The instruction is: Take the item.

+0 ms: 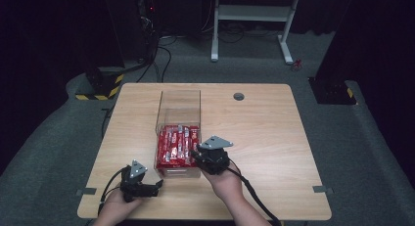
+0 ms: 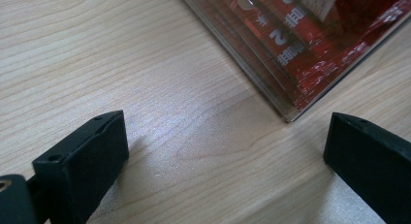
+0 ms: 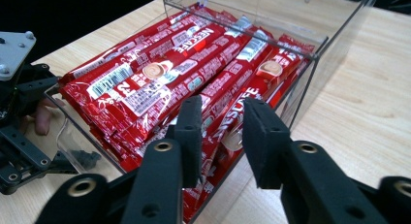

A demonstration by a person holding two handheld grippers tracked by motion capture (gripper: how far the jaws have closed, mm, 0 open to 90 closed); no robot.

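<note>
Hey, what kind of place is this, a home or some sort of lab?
Probably a lab or recording studio: dark curtained surroundings, loose cables on the grey carpet, yellow-and-black hazard-striped stand base, and a lone light wooden table.

A clear plastic rectangular box [image 1: 178, 119] holding red sachet packets [image 1: 177, 145] stands on the light wooden counter [image 1: 274, 138]. The left gripper [image 1: 155, 184] rests near its front-left corner; the right gripper [image 1: 197, 155] touches its right wall.
</note>
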